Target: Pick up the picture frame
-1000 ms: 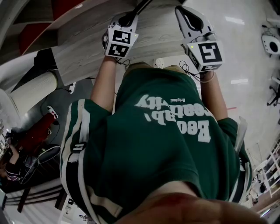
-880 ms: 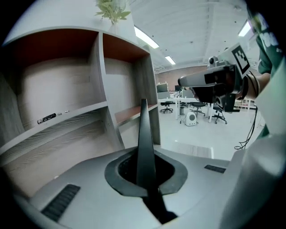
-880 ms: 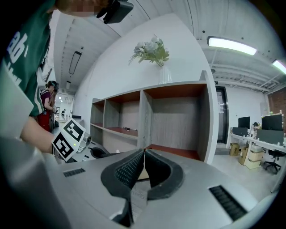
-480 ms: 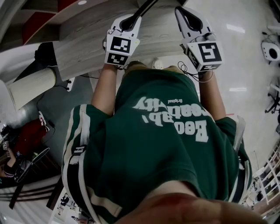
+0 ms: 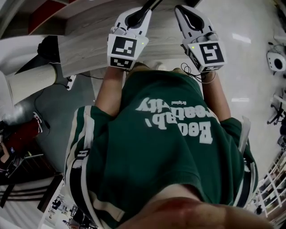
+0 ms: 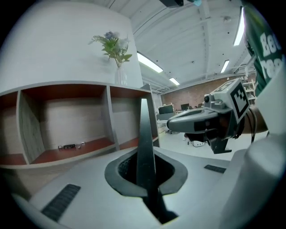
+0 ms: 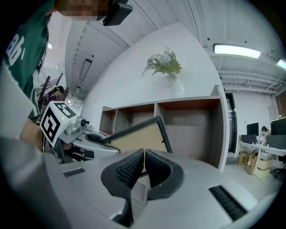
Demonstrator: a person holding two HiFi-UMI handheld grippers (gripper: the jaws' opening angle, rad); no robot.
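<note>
The picture frame (image 7: 139, 135) has a thin dark border and a tan back. It hangs tilted in the air in front of the shelf. My left gripper (image 6: 145, 150) is shut on its edge, which shows in the left gripper view as a narrow dark blade (image 6: 144, 129) standing between the pads. In the head view that gripper (image 5: 135, 17) is at the top, with the frame's dark edge (image 5: 151, 4) poking out beyond it. My right gripper (image 7: 143, 164) is shut, pads pressed together with nothing between them, level beside the left gripper (image 7: 96, 139).
A white curved shelf unit (image 7: 187, 105) with wood-lined cubbies stands straight ahead, a vase of flowers (image 7: 177, 87) on top. A small dark object (image 6: 69, 146) lies in one cubby. The person's green shirt (image 5: 170, 147) fills the head view. Office desks stand at far right.
Both grippers have moved up toward the top of the head view, the left one more. The left carries the frame with it, and its marker cube has tilted more toward the camera.
</note>
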